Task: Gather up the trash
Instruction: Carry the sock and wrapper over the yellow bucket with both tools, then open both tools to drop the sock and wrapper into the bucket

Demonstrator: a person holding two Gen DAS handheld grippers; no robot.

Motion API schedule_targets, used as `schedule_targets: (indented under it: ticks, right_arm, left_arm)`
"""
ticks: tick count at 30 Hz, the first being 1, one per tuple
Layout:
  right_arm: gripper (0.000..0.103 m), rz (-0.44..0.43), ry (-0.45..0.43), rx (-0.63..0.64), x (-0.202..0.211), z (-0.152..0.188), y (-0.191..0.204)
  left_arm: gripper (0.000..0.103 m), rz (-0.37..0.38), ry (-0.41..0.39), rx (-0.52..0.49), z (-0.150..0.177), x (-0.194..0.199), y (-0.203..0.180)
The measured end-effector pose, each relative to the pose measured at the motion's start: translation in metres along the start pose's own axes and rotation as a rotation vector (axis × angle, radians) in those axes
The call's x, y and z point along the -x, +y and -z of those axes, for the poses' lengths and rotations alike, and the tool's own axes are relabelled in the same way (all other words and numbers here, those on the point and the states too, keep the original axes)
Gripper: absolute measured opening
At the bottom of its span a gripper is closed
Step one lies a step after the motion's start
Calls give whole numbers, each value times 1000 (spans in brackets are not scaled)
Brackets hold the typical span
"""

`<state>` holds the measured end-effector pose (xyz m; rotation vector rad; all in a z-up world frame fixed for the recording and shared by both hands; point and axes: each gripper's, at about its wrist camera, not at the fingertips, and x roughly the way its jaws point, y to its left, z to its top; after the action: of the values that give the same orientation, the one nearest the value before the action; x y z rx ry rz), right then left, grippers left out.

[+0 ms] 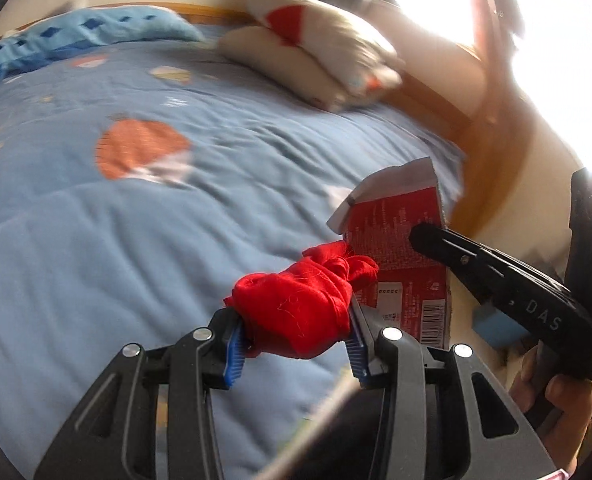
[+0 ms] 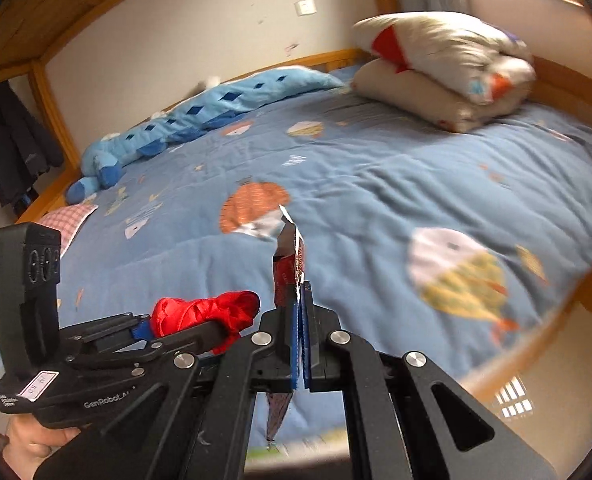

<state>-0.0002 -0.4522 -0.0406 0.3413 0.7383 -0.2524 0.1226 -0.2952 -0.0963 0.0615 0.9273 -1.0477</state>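
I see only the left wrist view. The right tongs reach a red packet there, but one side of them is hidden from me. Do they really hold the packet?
Observer: Yes. In the right wrist view the right tongs are shut on the red packet, which stands edge-on between the blue pads.
Operator: Does the packet also stick out behind the pads?
Observer: Yes, a crumpled end hangs below them, toward the camera.
Operator: What lies past the end of the blue plush toy?
Observer: Beside the head of the blue plush toy, a pink checked pillow lies at the left edge of the blue blanket.
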Motion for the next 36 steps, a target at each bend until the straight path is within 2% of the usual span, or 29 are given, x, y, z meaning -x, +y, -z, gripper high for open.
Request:
schedule_targets:
  ticks: [10, 17, 24, 31, 33, 34, 35, 36]
  right_arm:
    - [2, 144, -53, -90, 110, 63, -64]
    - [2, 236, -50, -162, 168, 123, -102]
    - [2, 300, -5, -239, 200, 177, -135]
    - [2, 347, 50, -247, 209, 209, -151]
    - [4, 357, 58, -264, 210, 214, -157]
    - [11, 370, 67, -279, 210, 216, -162]
    - [17, 377, 78, -283, 209, 217, -164]
    - [30, 385, 80, -286, 210, 219, -166]
  left_arm:
    - [42, 107, 32, -162, 33, -5, -106]
    - [42, 180, 100, -292, 75, -22, -178]
    - [42, 232, 217, -391, 127, -51, -232]
    - [42, 267, 316, -412, 160, -73, -259]
    - [45, 260, 337, -428, 166, -80, -263]
    - [51, 258, 358, -433, 169, -84, -263]
    - [64, 255, 371, -434, 171, -87, -264]
    - [71, 251, 384, -436, 173, -90, -263]
